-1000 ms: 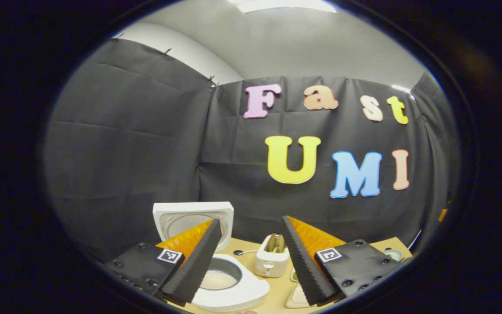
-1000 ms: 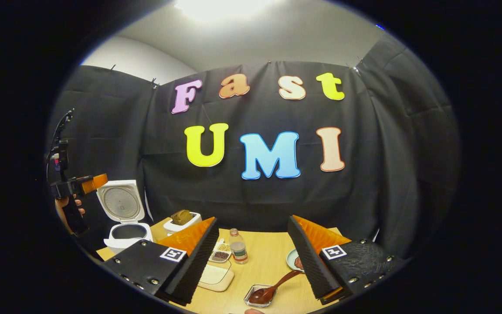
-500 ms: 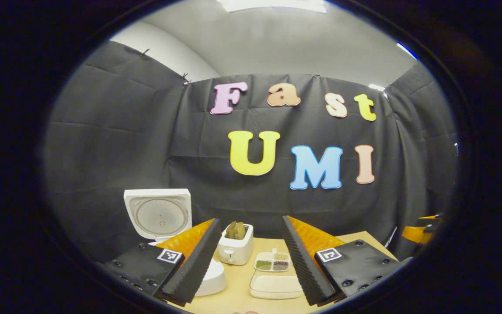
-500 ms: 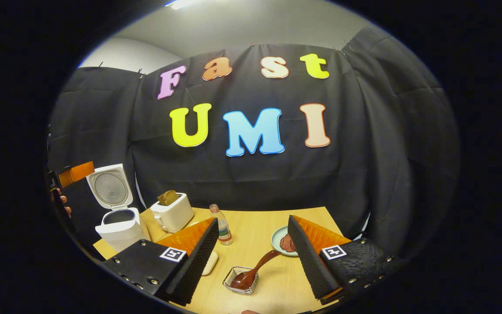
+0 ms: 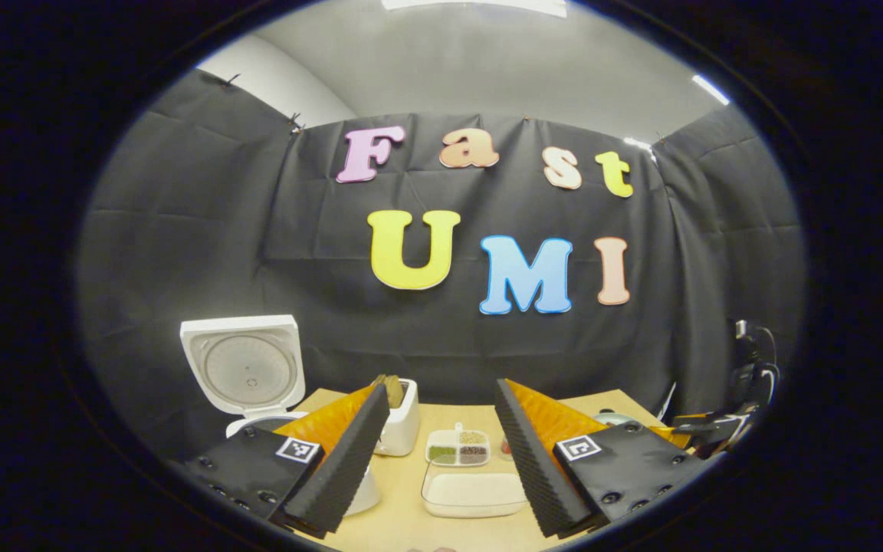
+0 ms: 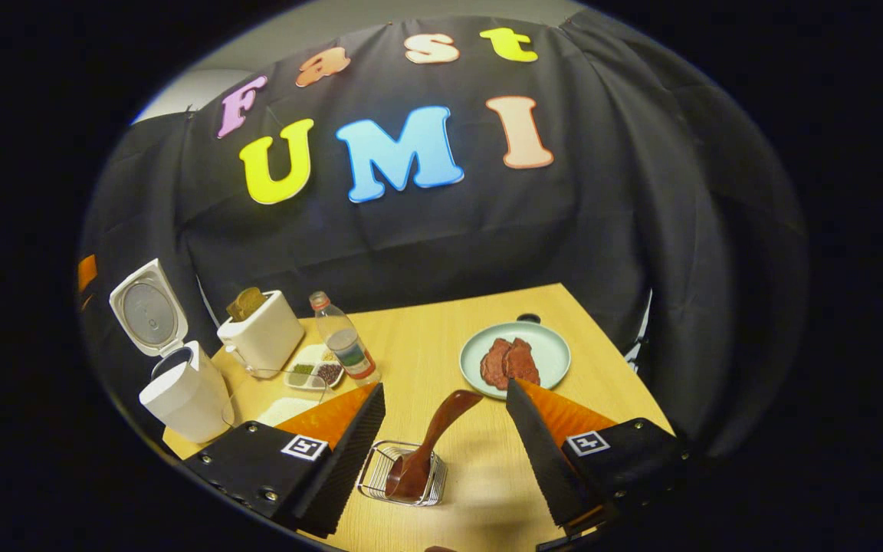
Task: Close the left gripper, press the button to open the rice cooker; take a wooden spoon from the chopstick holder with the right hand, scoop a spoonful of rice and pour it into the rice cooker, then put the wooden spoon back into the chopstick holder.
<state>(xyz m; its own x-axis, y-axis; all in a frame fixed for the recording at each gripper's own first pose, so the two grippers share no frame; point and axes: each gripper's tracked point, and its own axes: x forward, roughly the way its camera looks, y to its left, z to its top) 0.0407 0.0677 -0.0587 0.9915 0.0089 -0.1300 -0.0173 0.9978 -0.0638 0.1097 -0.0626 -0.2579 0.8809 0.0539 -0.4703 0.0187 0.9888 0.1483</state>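
Note:
The white rice cooker (image 5: pixel 242 368) stands open at the table's left end, lid upright; its body (image 6: pixel 181 391) is partly hidden behind my left finger in the left gripper view. My left gripper (image 5: pixel 441 387) is open and holds nothing, back from the cooker. A flat tray of white rice (image 5: pixel 472 491) lies between its fingers. The brown wooden spoon (image 6: pixel 438 425) leans in a wire chopstick holder (image 6: pixel 403 479), handle up toward the right. My right gripper (image 6: pixel 443 386) is open above it, one finger on each side, not touching. Its far end (image 5: pixel 717 425) shows at right.
A white toaster (image 6: pixel 261 337) with bread stands beside the cooker. A divided seasoning tray (image 6: pixel 315 374), a plastic bottle (image 6: pixel 346 345) and a green plate (image 6: pixel 549 345) with meat are on the wooden table (image 6: pixel 564 307). Black cloth walls close the booth.
My left gripper has drawn back from the open cooker and swung right. My right gripper has tilted down and come closer over the spoon and its holder. Both stayed open.

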